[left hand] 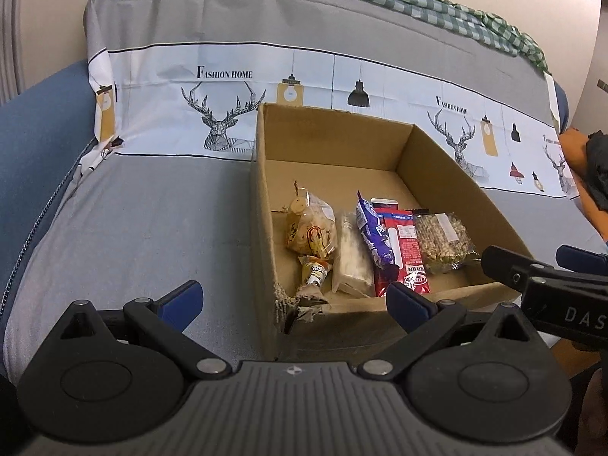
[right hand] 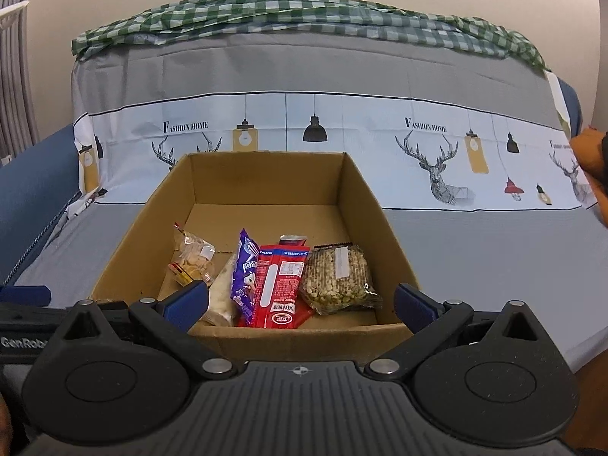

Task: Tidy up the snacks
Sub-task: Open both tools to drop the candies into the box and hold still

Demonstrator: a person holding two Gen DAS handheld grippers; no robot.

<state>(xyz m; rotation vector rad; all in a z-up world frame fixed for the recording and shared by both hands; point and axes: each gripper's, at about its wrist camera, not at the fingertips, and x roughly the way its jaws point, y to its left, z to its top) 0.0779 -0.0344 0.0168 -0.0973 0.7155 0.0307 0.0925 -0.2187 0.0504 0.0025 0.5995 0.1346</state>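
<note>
An open cardboard box (left hand: 334, 144) (right hand: 266, 174) sits on a grey bed sheet. Inside lie several snacks in a row: a clear bag of crackers (left hand: 311, 228) (right hand: 192, 260), a white pack (left hand: 351, 254) (right hand: 220, 296), a purple pack (left hand: 374, 231) (right hand: 245, 273), a red pack (left hand: 402, 250) (right hand: 281, 285) and a clear bag of puffed grains (left hand: 442, 239) (right hand: 336, 277). My left gripper (left hand: 292, 300) is open and empty at the box's near left corner. My right gripper (right hand: 300, 300) is open and empty at the near wall; it also shows in the left wrist view (left hand: 532, 269).
The box's near left corner (left hand: 300, 307) is torn. A green checked cloth (right hand: 304, 15) lies along the top of the backrest. Blue upholstery (left hand: 34, 144) is at the left. An orange thing (right hand: 589, 152) lies at the far right.
</note>
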